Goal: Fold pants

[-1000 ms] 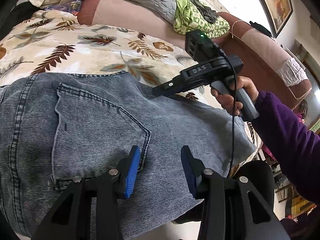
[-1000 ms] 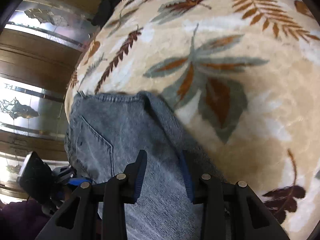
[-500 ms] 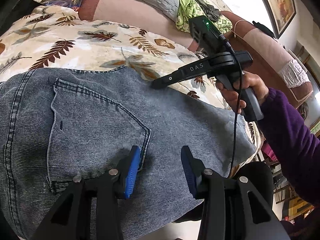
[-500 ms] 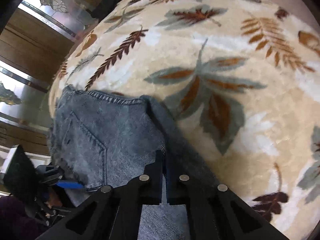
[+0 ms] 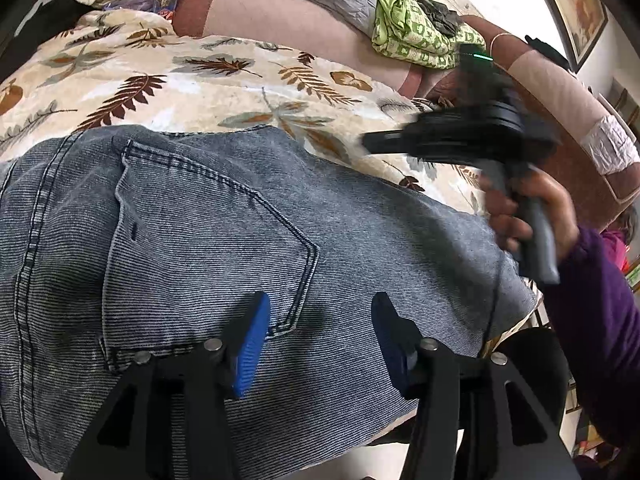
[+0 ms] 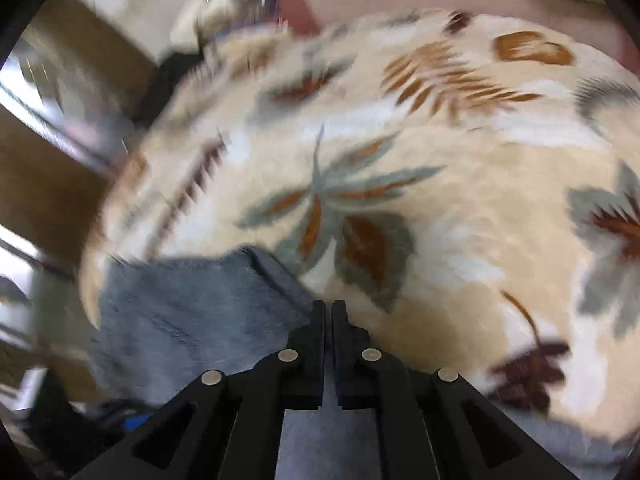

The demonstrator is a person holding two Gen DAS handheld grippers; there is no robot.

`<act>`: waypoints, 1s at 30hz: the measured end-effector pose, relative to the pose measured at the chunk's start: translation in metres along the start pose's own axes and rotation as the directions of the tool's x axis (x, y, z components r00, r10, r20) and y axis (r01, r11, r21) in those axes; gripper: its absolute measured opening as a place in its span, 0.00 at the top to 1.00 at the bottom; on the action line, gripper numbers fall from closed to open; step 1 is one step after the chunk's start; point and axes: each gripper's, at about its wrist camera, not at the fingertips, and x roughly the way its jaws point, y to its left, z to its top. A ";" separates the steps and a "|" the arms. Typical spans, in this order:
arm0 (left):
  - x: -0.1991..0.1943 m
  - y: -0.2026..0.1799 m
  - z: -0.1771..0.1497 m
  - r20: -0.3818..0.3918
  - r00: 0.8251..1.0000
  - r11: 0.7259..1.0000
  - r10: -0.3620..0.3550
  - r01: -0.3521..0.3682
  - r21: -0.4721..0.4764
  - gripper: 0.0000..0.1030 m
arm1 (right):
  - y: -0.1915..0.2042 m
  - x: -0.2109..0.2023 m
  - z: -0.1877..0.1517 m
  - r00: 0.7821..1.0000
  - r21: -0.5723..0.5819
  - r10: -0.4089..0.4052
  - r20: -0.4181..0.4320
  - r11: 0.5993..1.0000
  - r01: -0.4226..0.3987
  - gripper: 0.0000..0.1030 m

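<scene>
Blue denim pants (image 5: 224,240) lie folded on a leaf-print blanket (image 5: 168,84), back pocket up. My left gripper (image 5: 318,336) is open, its blue pads just above the denim below the pocket. My right gripper (image 6: 329,312) is shut, with nothing seen between its tips, and it hovers over the far edge of the pants (image 6: 192,312). In the left wrist view it shows blurred (image 5: 376,145), lifted clear of the pants.
The blanket (image 6: 440,184) covers a bed with a pink headboard (image 5: 280,16). A grey quilt and a green cloth (image 5: 408,32) lie on top of it. Wooden panels (image 6: 36,184) stand at left beyond the bed.
My right gripper closed, from open a second ago, then lifted up and away from the pants edge. My left gripper has stayed open over the denim.
</scene>
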 end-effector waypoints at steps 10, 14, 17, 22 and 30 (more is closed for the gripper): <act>0.013 -0.022 -0.003 -0.001 0.994 0.990 0.108 -0.107 0.087 0.38 | -0.105 -0.102 -0.116 0.965 0.256 -0.260 0.018 0.935 0.247 0.96; 0.021 -0.029 -0.003 -0.007 0.988 0.981 0.156 -0.154 0.114 0.35 | -0.161 -0.108 -0.127 0.963 0.343 -0.270 0.014 0.906 0.249 0.95; 0.024 -0.035 -0.006 -0.004 0.979 0.969 0.204 -0.201 0.144 0.34 | -0.177 -0.131 -0.135 0.981 0.444 -0.179 0.077 0.887 0.127 0.95; 0.035 -0.059 -0.010 -0.002 0.933 0.903 0.359 -0.347 0.252 0.34 | -0.173 -0.196 -0.180 0.953 0.479 -0.093 0.288 0.876 -0.059 0.68; 0.042 -0.163 -0.003 0.010 0.968 0.867 0.250 -0.229 0.442 0.34 | -0.202 -0.246 -0.265 0.894 0.566 -0.035 0.447 0.785 -0.252 0.35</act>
